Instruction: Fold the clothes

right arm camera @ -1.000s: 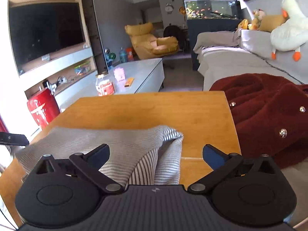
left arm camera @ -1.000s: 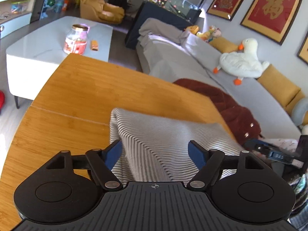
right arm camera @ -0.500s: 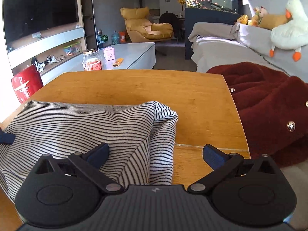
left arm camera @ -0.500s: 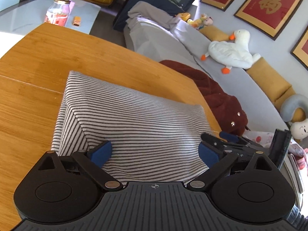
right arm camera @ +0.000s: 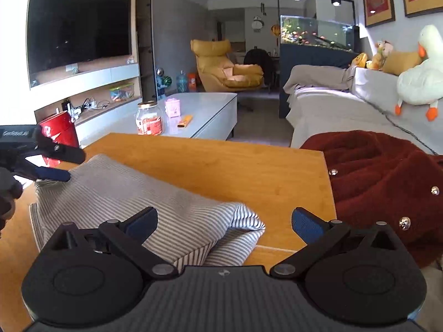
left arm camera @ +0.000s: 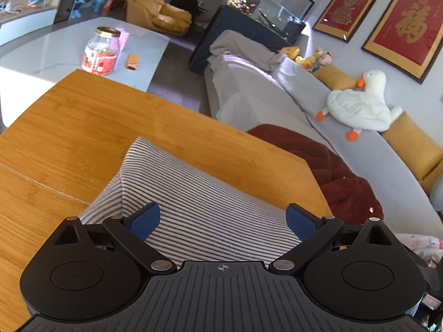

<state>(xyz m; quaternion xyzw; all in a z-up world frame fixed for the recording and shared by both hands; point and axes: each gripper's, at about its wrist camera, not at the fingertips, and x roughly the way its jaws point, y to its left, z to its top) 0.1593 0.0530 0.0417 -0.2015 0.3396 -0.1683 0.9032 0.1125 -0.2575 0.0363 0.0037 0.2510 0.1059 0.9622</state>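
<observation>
A grey-and-white striped garment (left arm camera: pixel 207 193) lies folded in a rough rectangle on the wooden table (left arm camera: pixel 83 127). My left gripper (left arm camera: pixel 223 215) stands wide open just over the garment's near edge, nothing pinched between its blue pads. In the right wrist view the same garment (right arm camera: pixel 124 191) spreads across the table (right arm camera: pixel 235 166), with a loose folded corner at its right end. My right gripper (right arm camera: pixel 224 218) is open above that corner, its pads clear of the cloth. The left gripper (right arm camera: pixel 70 166) shows at the garment's far left corner, fingers apart.
A dark red fleece jacket (right arm camera: pixel 387 171) with metal snaps lies on the sofa beside the table's right edge. Beyond the table stands a white coffee table (right arm camera: pixel 210 105) with a jar (right arm camera: pixel 149 119). A red drum (right arm camera: pixel 59 135) sits at the left.
The left gripper's jaws have spread wider and it has shifted along the garment's edge. It now shows fully in the right wrist view, at the garment's left corner. The right gripper has stayed open.
</observation>
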